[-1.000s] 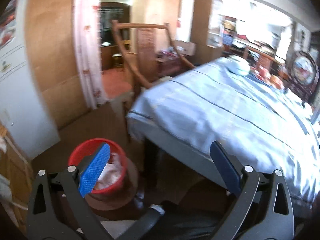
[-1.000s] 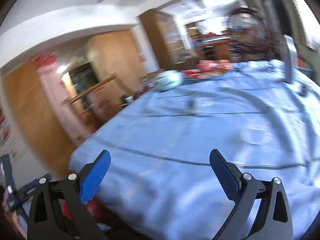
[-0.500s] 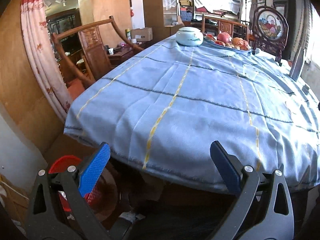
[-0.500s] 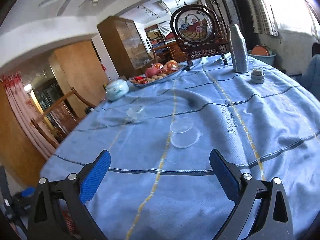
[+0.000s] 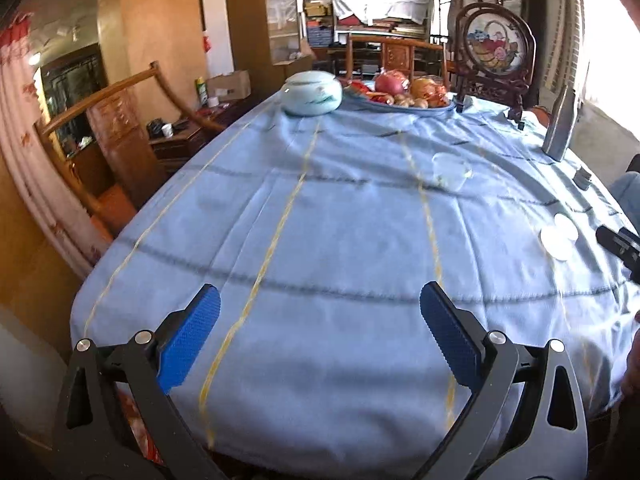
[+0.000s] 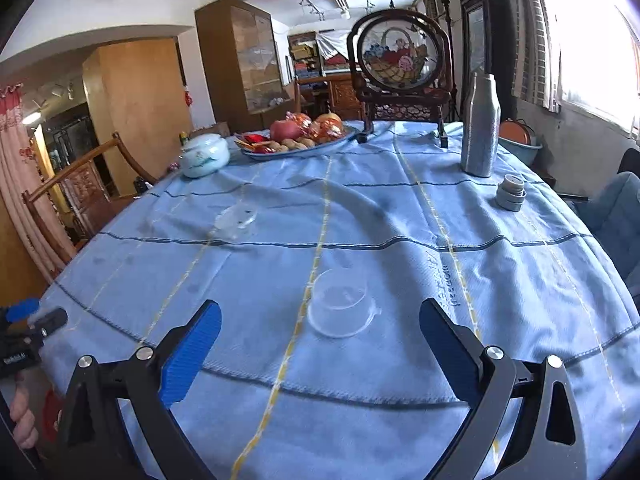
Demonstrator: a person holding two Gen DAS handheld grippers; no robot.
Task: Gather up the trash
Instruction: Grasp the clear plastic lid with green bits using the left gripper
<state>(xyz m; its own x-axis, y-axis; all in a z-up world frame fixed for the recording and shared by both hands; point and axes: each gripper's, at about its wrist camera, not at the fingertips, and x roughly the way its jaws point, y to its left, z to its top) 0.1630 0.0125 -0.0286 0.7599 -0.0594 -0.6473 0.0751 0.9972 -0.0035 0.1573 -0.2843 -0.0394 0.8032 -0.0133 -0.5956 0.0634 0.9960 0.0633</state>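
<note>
Collection is judged unfinished. Both tongs are wide apart and carry nothing: left tongs (image 5: 320, 320) and right tongs (image 6: 320, 324) hover at the near edge of the tablecloth (image 6: 400, 224).

Trash outstanding: a clear cup (image 6: 340, 308) lies on its side just ahead of the right tongs, between its pads; a second clear cup (image 6: 236, 220) lies farther ahead, to the left.

Containers: the tray (image 6: 296, 146), far ahead, holds fruit and nuts; the lidded jar (image 6: 204, 156) beside it is closed (contents unseen). A flask (image 6: 480, 124) stands ahead-right, its cap (image 6: 511, 192) set apart. No bin can be made out.
</note>
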